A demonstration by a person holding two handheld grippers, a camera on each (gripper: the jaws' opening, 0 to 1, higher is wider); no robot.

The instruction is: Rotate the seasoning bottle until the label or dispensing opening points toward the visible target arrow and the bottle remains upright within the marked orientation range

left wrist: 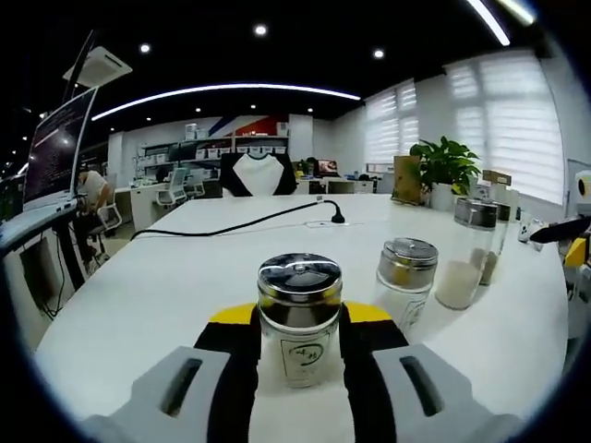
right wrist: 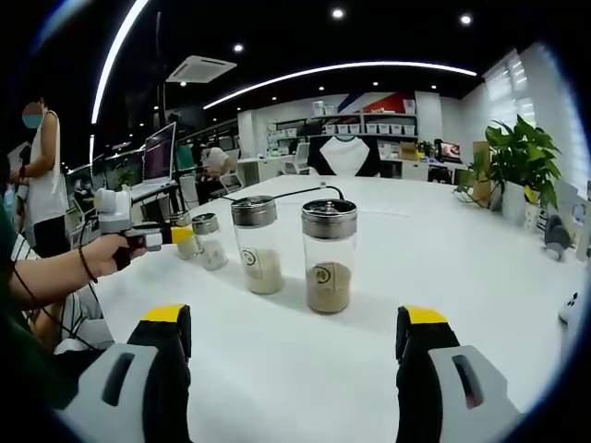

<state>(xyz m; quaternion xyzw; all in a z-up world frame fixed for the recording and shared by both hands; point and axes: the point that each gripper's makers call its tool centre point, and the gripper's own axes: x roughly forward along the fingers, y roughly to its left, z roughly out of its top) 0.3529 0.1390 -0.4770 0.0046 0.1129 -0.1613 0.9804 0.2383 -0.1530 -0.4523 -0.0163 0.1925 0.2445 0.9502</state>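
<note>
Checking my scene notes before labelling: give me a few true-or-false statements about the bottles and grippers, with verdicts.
1. The seasoning bottle stands upright between the left hand-held gripper's jaws. True.
2. The right hand-held gripper grips a bottle. False: its jaws are wide open with nothing between them.
3. A black cable lies on the white table. True.
4. The bottle's lid is red plastic. False: it is shiny metal.

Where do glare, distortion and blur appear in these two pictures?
Left gripper view: ceiling lights glint on the seasoning bottle's metal lid, the bright window blinds wash out, and the table edge bows. Right gripper view: the light strip curves, and the hand near the rim looks soft.
</note>
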